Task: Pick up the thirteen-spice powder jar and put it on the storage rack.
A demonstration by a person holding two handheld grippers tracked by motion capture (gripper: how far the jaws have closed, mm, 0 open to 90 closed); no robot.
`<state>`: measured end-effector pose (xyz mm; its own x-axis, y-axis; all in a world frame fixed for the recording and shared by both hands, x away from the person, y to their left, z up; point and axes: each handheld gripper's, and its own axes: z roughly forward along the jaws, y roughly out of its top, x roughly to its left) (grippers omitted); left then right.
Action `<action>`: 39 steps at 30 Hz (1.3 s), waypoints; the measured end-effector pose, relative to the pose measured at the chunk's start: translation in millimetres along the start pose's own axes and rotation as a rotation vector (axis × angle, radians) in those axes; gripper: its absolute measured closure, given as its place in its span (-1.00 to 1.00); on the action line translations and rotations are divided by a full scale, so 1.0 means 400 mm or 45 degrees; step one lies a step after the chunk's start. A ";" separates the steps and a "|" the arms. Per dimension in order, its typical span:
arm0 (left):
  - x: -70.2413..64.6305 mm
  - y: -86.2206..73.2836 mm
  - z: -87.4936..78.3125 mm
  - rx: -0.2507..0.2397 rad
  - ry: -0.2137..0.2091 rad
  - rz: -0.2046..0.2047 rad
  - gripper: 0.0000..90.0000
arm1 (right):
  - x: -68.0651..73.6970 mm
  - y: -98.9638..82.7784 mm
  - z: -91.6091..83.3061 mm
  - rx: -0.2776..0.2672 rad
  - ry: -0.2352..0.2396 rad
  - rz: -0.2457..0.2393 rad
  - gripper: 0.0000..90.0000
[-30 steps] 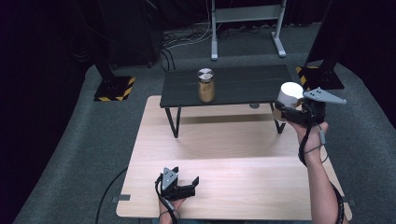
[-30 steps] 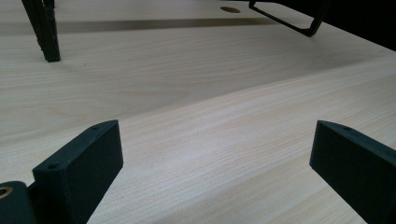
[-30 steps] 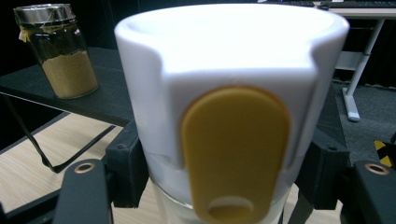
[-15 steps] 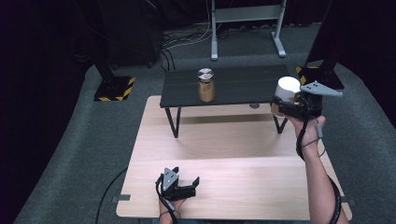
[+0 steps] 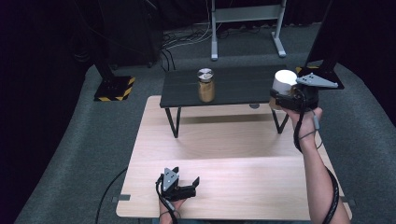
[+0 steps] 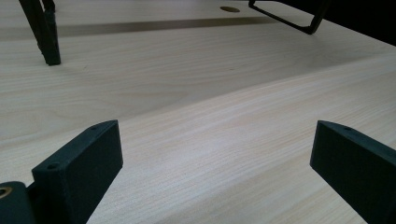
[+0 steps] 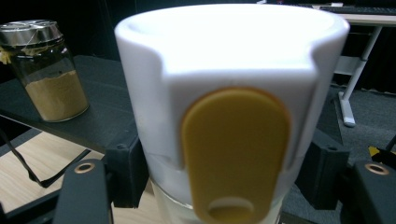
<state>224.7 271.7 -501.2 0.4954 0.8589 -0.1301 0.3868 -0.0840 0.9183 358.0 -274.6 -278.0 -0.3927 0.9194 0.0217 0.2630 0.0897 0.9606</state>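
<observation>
My left gripper rested low over the table, jaws spread wide and empty. Farther off, my right gripper clamped a white cup upright (tan tab facing me) above the shelf's right end; a jar stood mid-shelf.

Bare light-wood tabletop lies open ahead of the left gripper, whose jaws stand wide apart. The low black shelf spans the far side; its thin legs interrupt passage beneath. On the shelf, the glass jar of brown powder stands well apart from the white container clamped in the right gripper; dark surface between them is free.
</observation>
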 end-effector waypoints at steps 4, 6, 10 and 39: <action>0.001 0.000 0.000 0.000 -0.002 0.000 -0.95 | -0.002 0.007 0.012 0.001 0.002 0.011 -0.34; 0.000 0.000 0.000 0.001 -0.002 0.001 -0.95 | -0.002 0.008 0.016 0.000 0.001 0.012 -0.34; 0.001 0.000 0.000 0.001 -0.003 0.000 -0.95 | -0.002 0.015 0.025 0.006 -0.005 0.010 -0.34; 0.006 -0.001 -0.001 -0.002 -0.016 -0.001 -0.95 | -0.008 0.039 0.114 0.020 -0.021 0.049 -0.34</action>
<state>225.4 273.9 -501.6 0.5050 0.8524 -0.1352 0.3858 -0.0828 0.9188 403.6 -258.5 -275.8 -0.3677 0.9284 0.0541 0.2915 0.0599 0.9547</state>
